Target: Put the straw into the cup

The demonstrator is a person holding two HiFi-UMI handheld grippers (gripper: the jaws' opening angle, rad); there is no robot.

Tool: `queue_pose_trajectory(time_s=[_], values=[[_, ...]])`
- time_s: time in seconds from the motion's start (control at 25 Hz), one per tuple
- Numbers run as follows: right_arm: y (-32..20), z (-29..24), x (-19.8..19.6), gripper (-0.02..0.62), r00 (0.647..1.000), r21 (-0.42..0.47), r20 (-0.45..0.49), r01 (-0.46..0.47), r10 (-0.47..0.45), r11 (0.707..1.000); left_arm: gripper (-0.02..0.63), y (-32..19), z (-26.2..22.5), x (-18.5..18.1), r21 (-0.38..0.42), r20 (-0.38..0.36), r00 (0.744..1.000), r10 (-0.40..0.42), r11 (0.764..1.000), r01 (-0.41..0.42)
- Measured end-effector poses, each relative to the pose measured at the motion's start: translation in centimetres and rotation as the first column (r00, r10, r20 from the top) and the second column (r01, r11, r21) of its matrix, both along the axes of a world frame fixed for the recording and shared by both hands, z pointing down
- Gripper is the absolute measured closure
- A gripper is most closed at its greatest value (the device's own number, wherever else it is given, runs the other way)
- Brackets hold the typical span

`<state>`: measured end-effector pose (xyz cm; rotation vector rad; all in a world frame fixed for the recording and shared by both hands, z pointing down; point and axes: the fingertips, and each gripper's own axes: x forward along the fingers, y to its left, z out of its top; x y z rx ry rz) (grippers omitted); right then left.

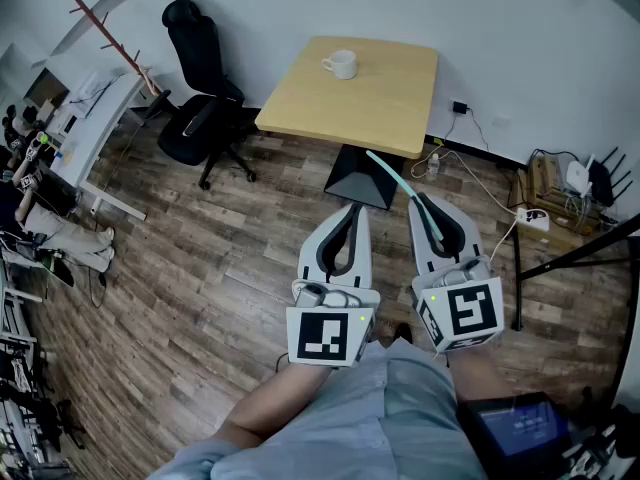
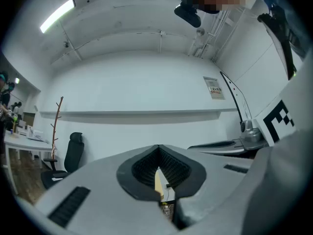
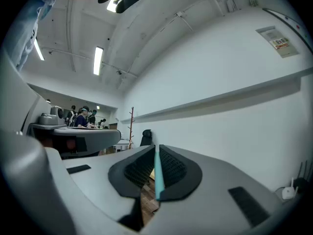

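1. The right gripper [image 1: 415, 200] is clamped on a teal straw [image 1: 393, 176]. In the right gripper view the straw [image 3: 157, 173] stands as a thin upright strip pinched between the dark pads [image 3: 172, 173].
2. In the head view the straw sticks out past the jaw tips, slanting up and left towards the near edge of the wooden table [image 1: 385, 103]. It ends over the floor [image 1: 230, 238], short of that edge.
3. The left gripper [image 1: 352, 208] has its jaw tips together, with nothing between them. The left gripper view shows the tips meeting, with only an open gap behind them [image 2: 159, 148].
4. The white cup [image 1: 341, 64] stands on the table near its far edge, towards the far left corner, well apart from both grippers.
5. Both grippers are held side by side over the floor, in front of the table's near edge.
6. A black office chair [image 1: 200, 98] stands left of the table.
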<state>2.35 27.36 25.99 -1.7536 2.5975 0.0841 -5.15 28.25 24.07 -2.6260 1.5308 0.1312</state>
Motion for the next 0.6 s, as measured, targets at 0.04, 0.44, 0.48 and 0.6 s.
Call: queue_pose_trajectory(time_s=[0.04, 0.44, 0.48, 0.6], values=[[0.0, 0.0, 0.2, 0.571, 1.0, 0.0, 0.001, 0.0, 0.0, 1.0, 0.609, 0.0, 0.0, 0.2, -0.001, -0.001, 1.0, 0.0, 1.0, 0.0], [-0.2, 0.4, 3.2, 0.571, 1.0, -0.015, 0.022, 0.006, -0.005, 1.0, 0.609, -0.3, 0.3, 3.3, -0.02, 0.005, 1.0, -0.005, 1.0, 0.006], [-0.1, 0.5, 3.6, 0.571, 1.0, -0.017, 0.024, 0.005, -0.005, 1.0, 0.609, -0.4, 0.4, 3.8, -0.023, 0.009, 1.0, -0.005, 1.0, 0.005], [-0.3, 0.7, 5.1, 0.571, 0.999, -0.017, 0.044, 0.0, 0.0, 1.0, 0.609, -0.6, 0.8, 5.4, -0.031, 0.023, 1.0, 0.003, 1.0, -0.002]])
